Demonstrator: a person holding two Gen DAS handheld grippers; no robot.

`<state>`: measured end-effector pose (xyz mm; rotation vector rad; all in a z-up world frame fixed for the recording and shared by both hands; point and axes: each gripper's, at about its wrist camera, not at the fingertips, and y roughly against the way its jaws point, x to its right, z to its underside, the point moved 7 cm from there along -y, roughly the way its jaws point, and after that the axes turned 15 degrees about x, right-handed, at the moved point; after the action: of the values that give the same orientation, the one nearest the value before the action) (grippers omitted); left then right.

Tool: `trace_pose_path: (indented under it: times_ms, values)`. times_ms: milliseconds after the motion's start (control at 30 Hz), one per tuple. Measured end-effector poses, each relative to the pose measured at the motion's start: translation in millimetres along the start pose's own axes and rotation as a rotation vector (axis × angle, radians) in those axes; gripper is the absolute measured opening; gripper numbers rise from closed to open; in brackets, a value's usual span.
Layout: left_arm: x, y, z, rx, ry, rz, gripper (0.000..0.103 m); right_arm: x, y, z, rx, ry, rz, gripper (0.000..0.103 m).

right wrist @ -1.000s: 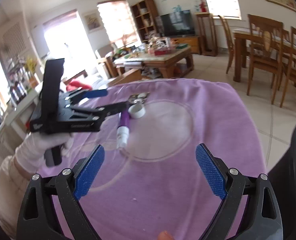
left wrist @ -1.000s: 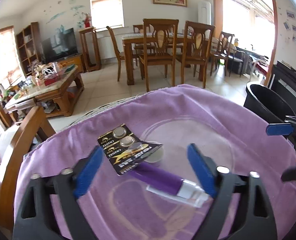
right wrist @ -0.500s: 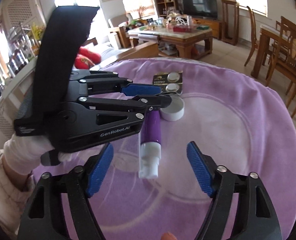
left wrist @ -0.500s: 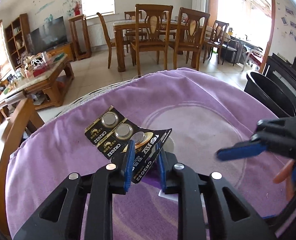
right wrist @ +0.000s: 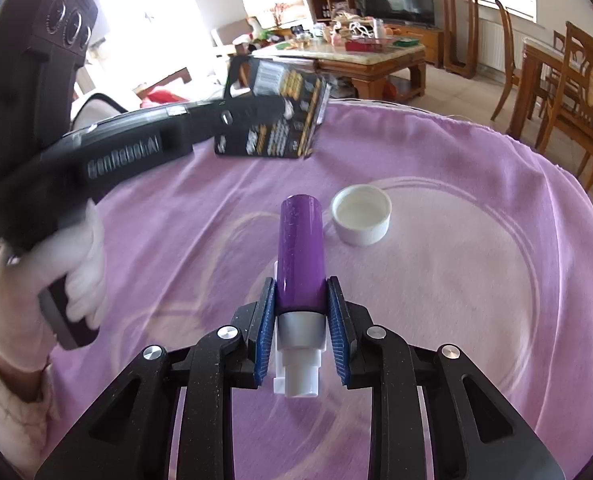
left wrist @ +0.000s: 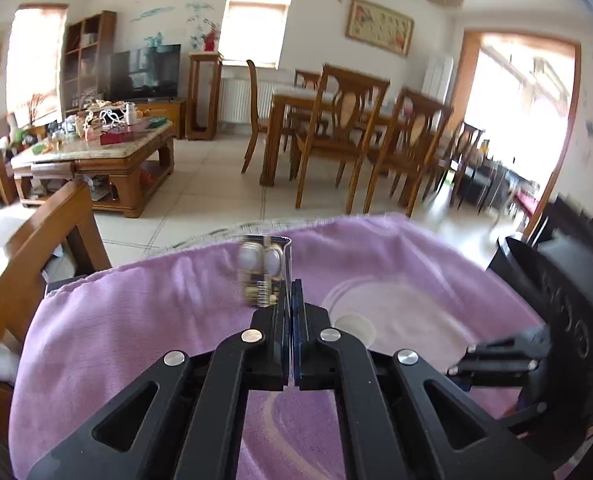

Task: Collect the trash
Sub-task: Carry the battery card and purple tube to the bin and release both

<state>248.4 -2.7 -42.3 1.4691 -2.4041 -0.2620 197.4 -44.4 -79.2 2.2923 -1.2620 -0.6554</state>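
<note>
**Gripping trash in both grippers**

Pinching battery card (left wrist: 262, 270) in left gripper (left wrist: 291, 304), lifted off purple cloth (left wrist: 136, 320), jutting toward 12 o'clock. Closing right gripper (right wrist: 301, 312) around purple tube (right wrist: 300, 248); white cap (right wrist: 361, 219) lying at 1 o'clock.

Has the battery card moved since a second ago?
Yes. The battery card, earlier flat by the white cap, is now lifted off the purple cloth, upright in the shut left gripper.
</note>
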Motion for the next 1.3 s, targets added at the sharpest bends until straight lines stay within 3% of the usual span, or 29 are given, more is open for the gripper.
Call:
trace_pose_path:
  times_ms: [200, 367, 633, 933, 1300]
  values:
    - [6, 20, -15, 0.07, 0.051, 0.025, 0.001, -4, 49, -4, 0.086, -0.027, -0.016, 0.025]
    - [29, 33, -18, 0.092, 0.031, 0.038, 0.001, 3, 88, -12, 0.149, -0.04, -0.005, 0.025]
    - [98, 57, -40, 0.144, -0.017, 0.105, 0.001, 35, 157, -11, 0.26, -0.097, 0.024, 0.025]
    - [219, 49, -47, 0.149, -0.112, 0.26, 0.001, 123, 266, 15, 0.388, -0.193, 0.129, 0.026]
    - [354, 4, -18, 0.093, -0.173, 0.452, 0.001, 252, 381, 76, 0.497, -0.347, 0.297, 0.026]
